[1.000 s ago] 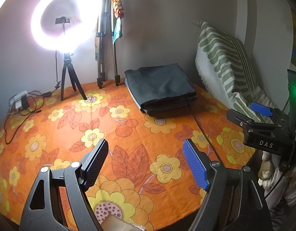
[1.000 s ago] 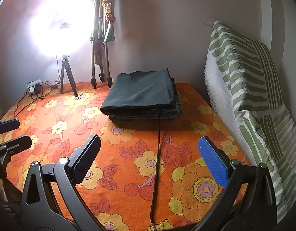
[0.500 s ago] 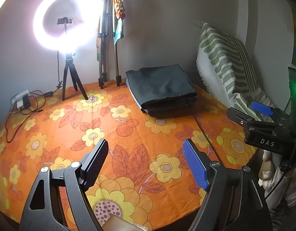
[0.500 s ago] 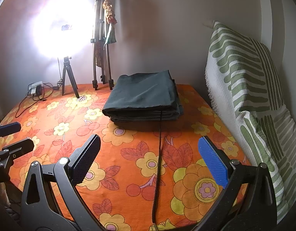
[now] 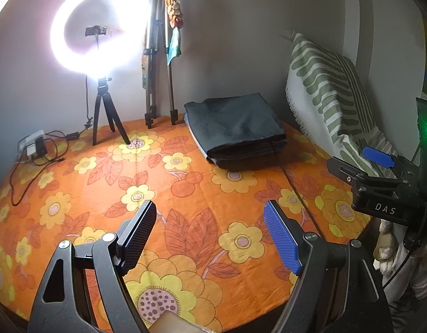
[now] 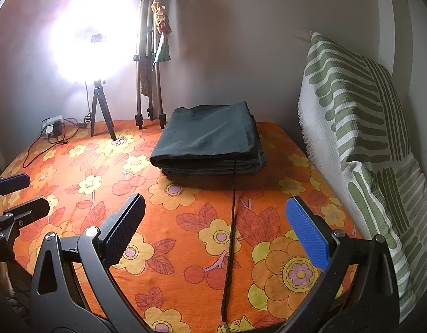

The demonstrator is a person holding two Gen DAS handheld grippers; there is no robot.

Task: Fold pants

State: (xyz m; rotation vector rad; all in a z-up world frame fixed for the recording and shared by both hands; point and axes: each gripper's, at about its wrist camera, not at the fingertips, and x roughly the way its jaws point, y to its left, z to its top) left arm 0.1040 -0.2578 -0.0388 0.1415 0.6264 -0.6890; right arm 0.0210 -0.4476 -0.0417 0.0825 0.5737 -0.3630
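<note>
Both tools, left tool [image 5: 210, 229] and right tool [image 6: 216, 226], stand wide open and empty, well short of the pants [image 6: 209, 141], which lie folded in a stack beside the pillow [image 6: 360, 127]; folding appears complete, with only withdrawal remaining.

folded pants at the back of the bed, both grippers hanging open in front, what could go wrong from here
1. A black cord runs from the folded dark pants toward the right gripper; snagging it could pull the fold apart.
2. The ring light tripod and the tall tripod stand just left of the pants, so a wide sweep by the left gripper might tip them.
3. The striped cushion leans close on the right and could crowd any reach there.
</note>
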